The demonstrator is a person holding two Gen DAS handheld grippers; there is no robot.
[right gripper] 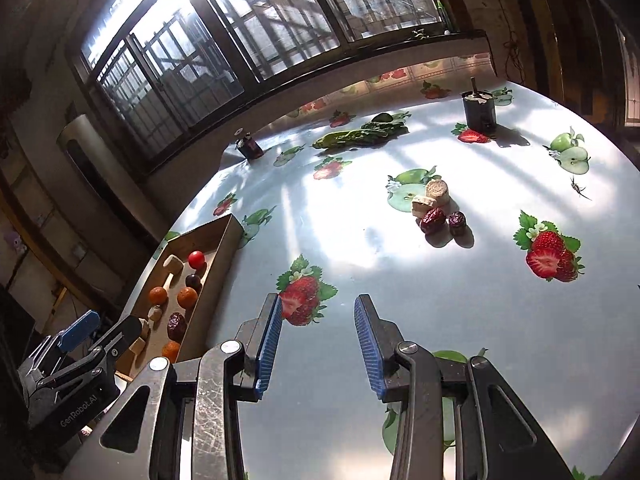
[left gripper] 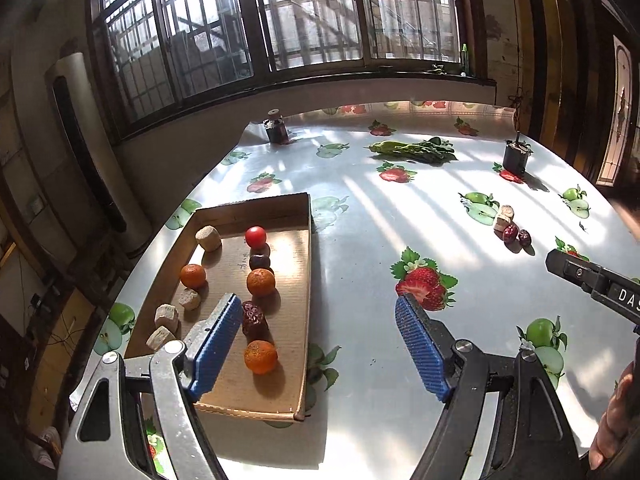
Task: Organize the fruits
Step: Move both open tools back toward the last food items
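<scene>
Remaining outside the cardboard tray [left gripper: 306, 264] are two red dates [right gripper: 433, 220], beside pale chunks on the table [right gripper: 400, 320]. Judged light, wrinkled, slightly soft; best pinched across the middle. Left gripper [left gripper: 320, 344] and right gripper [right gripper: 316, 344] are held wide open, empty.

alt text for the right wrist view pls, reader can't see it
The open, empty right gripper hovers over a fruit-print tablecloth, facing two red dates and two pale chunks lying loose ahead. At left, a cardboard tray holds oranges, a tomato and dates, with the left gripper beside it.
</scene>
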